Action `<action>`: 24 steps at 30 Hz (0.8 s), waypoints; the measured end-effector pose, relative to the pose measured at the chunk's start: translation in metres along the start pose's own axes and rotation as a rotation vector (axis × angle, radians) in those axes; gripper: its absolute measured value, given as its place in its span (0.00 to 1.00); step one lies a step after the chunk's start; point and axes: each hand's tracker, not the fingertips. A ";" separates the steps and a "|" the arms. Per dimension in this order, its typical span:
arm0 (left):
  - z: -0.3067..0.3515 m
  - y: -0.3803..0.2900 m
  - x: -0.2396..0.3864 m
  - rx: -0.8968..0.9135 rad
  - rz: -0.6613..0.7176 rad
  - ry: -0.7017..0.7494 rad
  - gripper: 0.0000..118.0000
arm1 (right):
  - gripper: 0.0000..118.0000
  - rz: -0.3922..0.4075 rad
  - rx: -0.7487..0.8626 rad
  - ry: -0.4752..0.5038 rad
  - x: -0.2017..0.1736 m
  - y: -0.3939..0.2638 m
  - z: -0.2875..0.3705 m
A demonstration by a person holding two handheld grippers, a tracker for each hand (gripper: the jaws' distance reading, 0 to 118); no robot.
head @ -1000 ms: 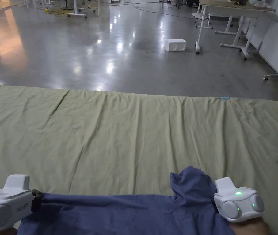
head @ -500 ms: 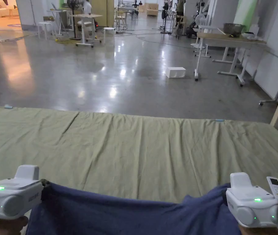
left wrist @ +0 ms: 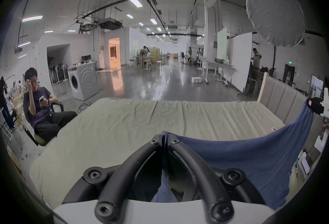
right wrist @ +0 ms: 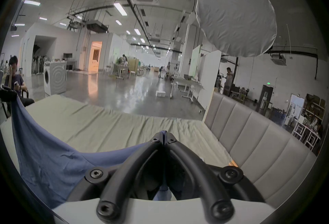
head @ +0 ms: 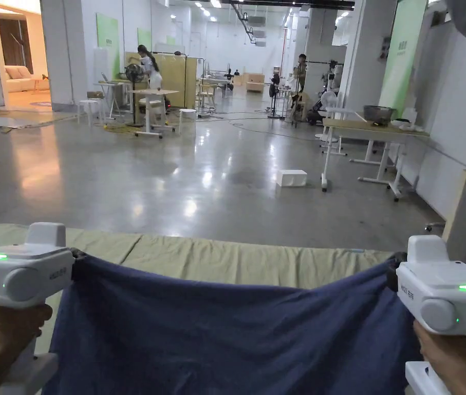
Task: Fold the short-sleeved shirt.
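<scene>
The blue shirt [head: 226, 334] hung stretched crosswise above the green-sheeted bed [head: 257, 262], one top corner pinched in the left gripper [left wrist: 164, 139], the other in the right gripper [right wrist: 164, 134], body sagging toward the person.

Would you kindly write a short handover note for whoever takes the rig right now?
Left tongs: shut on one end of the shirt's top edge.
Right tongs: shut on the other end.
Shirt: held up over the bed, stretched between both tongs, sagging in the middle, lower part hanging.
Done: shirt gripped and spread.
Left: lay it flat on the bed, then make every fold.
</scene>
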 end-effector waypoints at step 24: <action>-0.069 0.196 0.001 0.136 -0.043 0.064 0.04 | 0.01 -0.011 0.145 -0.060 0.017 0.178 -0.113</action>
